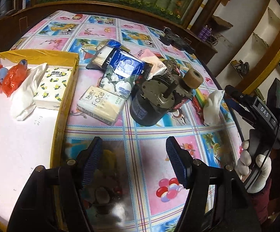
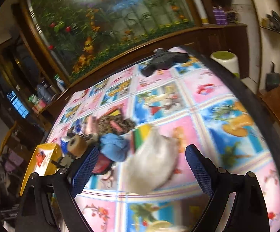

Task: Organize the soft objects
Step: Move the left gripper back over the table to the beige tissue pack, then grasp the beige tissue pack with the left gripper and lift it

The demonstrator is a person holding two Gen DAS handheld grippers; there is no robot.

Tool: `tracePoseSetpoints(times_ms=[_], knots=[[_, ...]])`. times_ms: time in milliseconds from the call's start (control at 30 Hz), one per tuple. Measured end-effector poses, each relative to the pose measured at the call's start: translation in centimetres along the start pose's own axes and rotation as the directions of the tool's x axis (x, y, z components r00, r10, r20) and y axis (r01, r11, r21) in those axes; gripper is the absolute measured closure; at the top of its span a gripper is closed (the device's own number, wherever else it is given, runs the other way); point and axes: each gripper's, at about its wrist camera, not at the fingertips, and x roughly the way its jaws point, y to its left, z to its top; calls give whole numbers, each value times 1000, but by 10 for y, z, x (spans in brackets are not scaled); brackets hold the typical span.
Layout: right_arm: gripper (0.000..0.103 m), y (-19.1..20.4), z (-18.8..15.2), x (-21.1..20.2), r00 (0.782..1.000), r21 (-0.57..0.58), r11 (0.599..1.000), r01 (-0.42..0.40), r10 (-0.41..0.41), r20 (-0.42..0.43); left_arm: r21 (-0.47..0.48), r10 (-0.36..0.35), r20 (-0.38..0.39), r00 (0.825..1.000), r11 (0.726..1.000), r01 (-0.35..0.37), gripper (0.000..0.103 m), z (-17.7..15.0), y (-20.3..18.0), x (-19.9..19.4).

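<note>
A yellow-rimmed box [image 1: 66, 96] at the left holds a red plastic bag [image 1: 12, 78], a white cloth [image 1: 26, 94] and a lemon-print tissue pack [image 1: 53, 89]. On the table lie a "Face" tissue pack [image 1: 101, 105], a blue tissue pack [image 1: 124, 71] and a pink pack [image 1: 153, 61]. A white cloth [image 1: 213, 106] lies at the right; it shows blurred in the right wrist view [image 2: 155, 162], between the jaws. My left gripper [image 1: 134, 160] is open and empty over the table. My right gripper [image 2: 142, 168] is open just above the white cloth.
A dark motor with a roller [image 1: 155, 98] stands amid the packs. A black object [image 1: 170, 37] lies at the table's far edge. A blue cloth [image 2: 114, 147] and a woven item [image 2: 113, 125] lie beyond the white cloth. A wooden cabinet stands behind the table.
</note>
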Motion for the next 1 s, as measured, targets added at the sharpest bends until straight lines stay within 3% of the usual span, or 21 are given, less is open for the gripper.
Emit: tracePoseSetpoints(times_ms=[200, 333, 533, 733, 867, 1000], knots=[[11, 34, 20, 29, 999, -72, 997, -41, 41, -1, 38, 25, -22, 999, 999, -24, 36, 7, 5, 15], [11, 20, 15, 42, 998, -35, 999, -27, 29, 47, 104, 65, -29, 997, 993, -62, 36, 20, 7, 28], [11, -10, 5, 63, 999, 81, 996, -40, 38, 20, 196, 100, -63, 993, 977, -86, 36, 33, -2, 48], [10, -15, 7, 65, 999, 85, 996, -19, 16, 28, 245, 146, -56, 988, 961, -128, 36, 40, -7, 54], [10, -10, 5, 65, 1000, 59, 998, -2, 0, 28, 344, 199, -3, 980, 920, -185, 36, 42, -10, 49], [10, -9, 6, 65, 1000, 48, 999, -1, 0, 30, 466, 252, -61, 966, 863, -196, 36, 46, -12, 67]])
